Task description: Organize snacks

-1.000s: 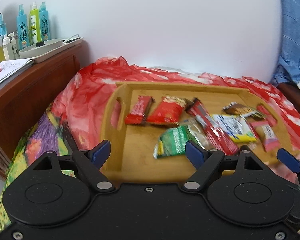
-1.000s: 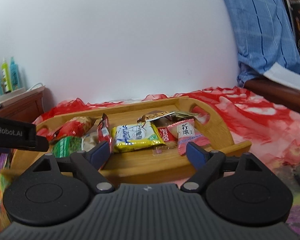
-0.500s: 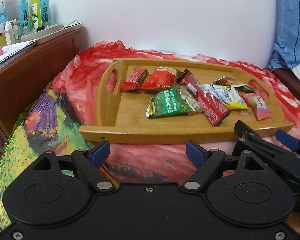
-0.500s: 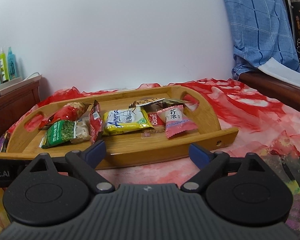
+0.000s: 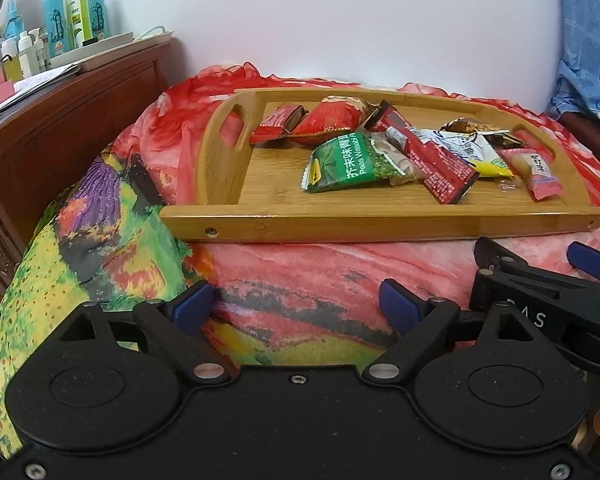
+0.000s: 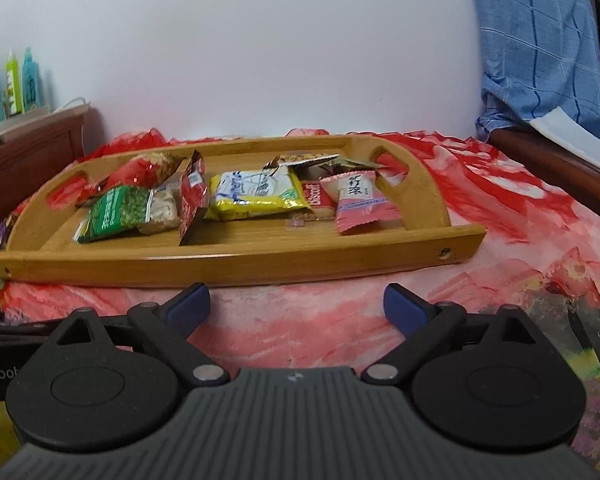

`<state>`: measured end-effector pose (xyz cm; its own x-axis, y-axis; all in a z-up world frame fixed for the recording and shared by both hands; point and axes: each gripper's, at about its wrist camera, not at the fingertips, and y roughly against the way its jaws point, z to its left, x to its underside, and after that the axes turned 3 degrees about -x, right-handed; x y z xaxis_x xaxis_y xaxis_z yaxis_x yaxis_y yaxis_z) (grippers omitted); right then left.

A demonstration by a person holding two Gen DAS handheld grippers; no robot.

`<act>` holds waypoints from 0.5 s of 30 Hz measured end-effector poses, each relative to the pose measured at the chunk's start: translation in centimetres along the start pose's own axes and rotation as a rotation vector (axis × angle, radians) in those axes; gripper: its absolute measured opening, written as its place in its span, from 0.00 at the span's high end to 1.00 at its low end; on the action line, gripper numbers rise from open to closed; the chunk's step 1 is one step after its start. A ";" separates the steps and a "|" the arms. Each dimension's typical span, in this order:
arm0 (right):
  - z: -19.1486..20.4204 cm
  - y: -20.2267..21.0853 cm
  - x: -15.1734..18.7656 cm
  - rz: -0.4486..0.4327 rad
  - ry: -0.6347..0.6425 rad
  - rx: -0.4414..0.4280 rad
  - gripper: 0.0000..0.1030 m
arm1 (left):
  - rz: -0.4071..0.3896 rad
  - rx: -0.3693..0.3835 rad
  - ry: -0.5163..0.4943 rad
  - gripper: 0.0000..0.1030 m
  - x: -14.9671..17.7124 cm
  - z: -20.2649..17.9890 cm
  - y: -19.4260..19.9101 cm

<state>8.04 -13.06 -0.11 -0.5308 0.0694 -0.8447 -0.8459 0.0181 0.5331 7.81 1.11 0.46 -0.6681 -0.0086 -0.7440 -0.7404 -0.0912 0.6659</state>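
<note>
A wooden tray [image 5: 380,224] [image 6: 236,260] sits on a red cloth and holds several snack packets: a green pea packet [image 5: 344,164] [image 6: 116,212], a long red bar [image 5: 432,160], a yellow-white packet [image 6: 256,192], a pink candy [image 5: 540,170] [image 6: 360,200] and red packets [image 5: 328,120] at the back. My left gripper [image 5: 296,304] is open and empty, in front of the tray. My right gripper [image 6: 296,304] is open and empty, also short of the tray's front edge; it shows in the left wrist view [image 5: 540,268].
A dark wooden cabinet [image 5: 60,120] stands at the left with bottles [image 5: 72,12] and papers on top. A white wall is behind the tray. Blue checked cloth [image 6: 540,40] hangs at the right above a wooden rail [image 6: 552,160]. Colourful bedding [image 5: 80,240] lies at the front left.
Both grippers have pulled back from the tray, which now lies farther ahead with red cloth between it and the fingers. Both stay open and empty.
</note>
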 end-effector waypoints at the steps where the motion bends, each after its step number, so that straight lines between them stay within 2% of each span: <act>1: 0.0 0.0 0.0 0.001 0.001 0.001 0.03 | 0.001 0.001 0.007 0.09 0.0 0.1 -0.1; 10: -0.1 0.0 -0.1 0.009 0.010 -0.001 0.03 | -0.004 -0.010 0.025 0.00 0.3 0.7 -0.6; 15: -0.2 0.0 0.0 0.017 0.030 0.004 0.01 | -0.016 -0.013 0.019 0.00 0.5 0.6 -0.6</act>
<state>8.04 -13.27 -0.09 -0.5468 0.0396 -0.8363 -0.8363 0.0217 0.5478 7.89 1.73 -0.23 -0.6544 -0.0263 -0.7557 -0.7500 -0.1045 0.6531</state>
